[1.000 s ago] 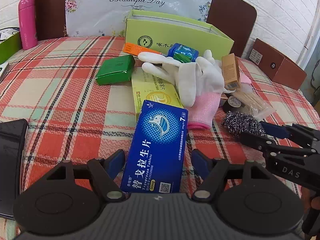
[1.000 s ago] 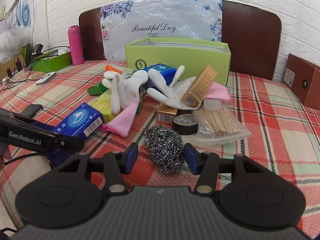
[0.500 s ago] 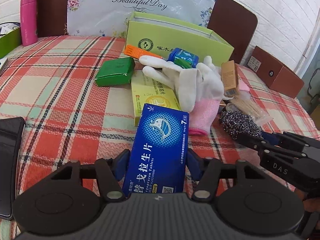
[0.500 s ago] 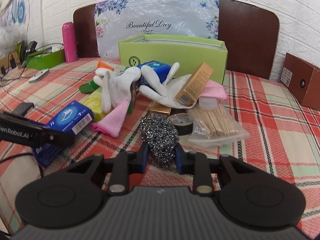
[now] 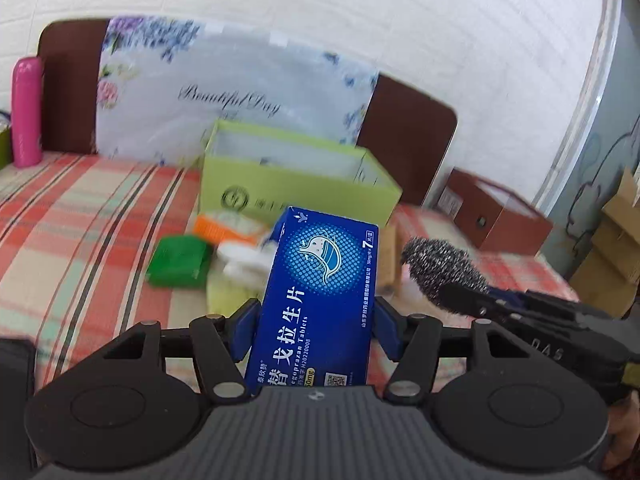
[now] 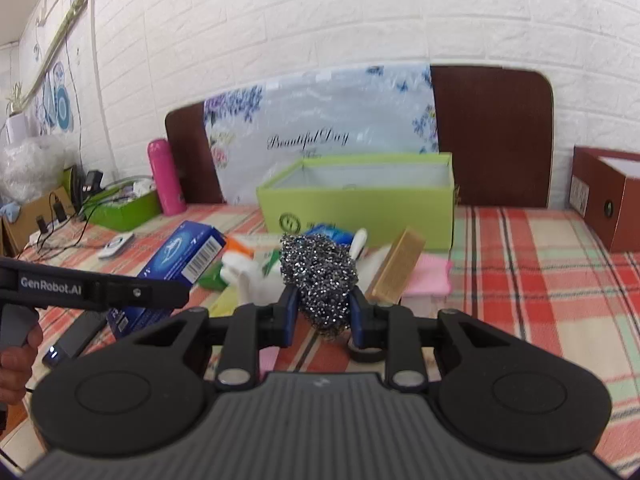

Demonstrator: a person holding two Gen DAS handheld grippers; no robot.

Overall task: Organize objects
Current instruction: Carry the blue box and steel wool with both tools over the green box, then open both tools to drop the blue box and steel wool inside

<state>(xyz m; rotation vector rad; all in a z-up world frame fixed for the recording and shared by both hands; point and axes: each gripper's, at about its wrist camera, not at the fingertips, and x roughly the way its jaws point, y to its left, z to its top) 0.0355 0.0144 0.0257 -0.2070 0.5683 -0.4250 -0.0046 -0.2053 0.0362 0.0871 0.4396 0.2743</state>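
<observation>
My left gripper (image 5: pixel 314 326) is shut on a blue tablet box (image 5: pixel 320 300), held lifted off the plaid tablecloth and tilted up. The same blue box (image 6: pixel 176 256) shows in the right wrist view behind the left gripper's black arm. My right gripper (image 6: pixel 323 312) is shut on a steel wool scourer (image 6: pixel 318 276), raised above the pile; the scourer (image 5: pixel 436 268) also shows at the right of the left wrist view. An open lime-green box (image 5: pixel 296 184) (image 6: pixel 360 200) stands behind the pile, its inside looking bare.
On the plaid table (image 6: pixel 540 264) lie white gloves (image 6: pixel 256 276), a green packet (image 5: pixel 178 262), a tan carton (image 6: pixel 400 272), a pink cloth (image 6: pixel 430 278) and black tape (image 6: pixel 366 354). A pink flask (image 6: pixel 166 178), a brown box (image 6: pixel 604 204) and a phone (image 6: pixel 72 340) stand around.
Both grippers closed on their objects and then rose: the blue box and the scourer left the tablecloth, and both views tilted up toward the wall.
</observation>
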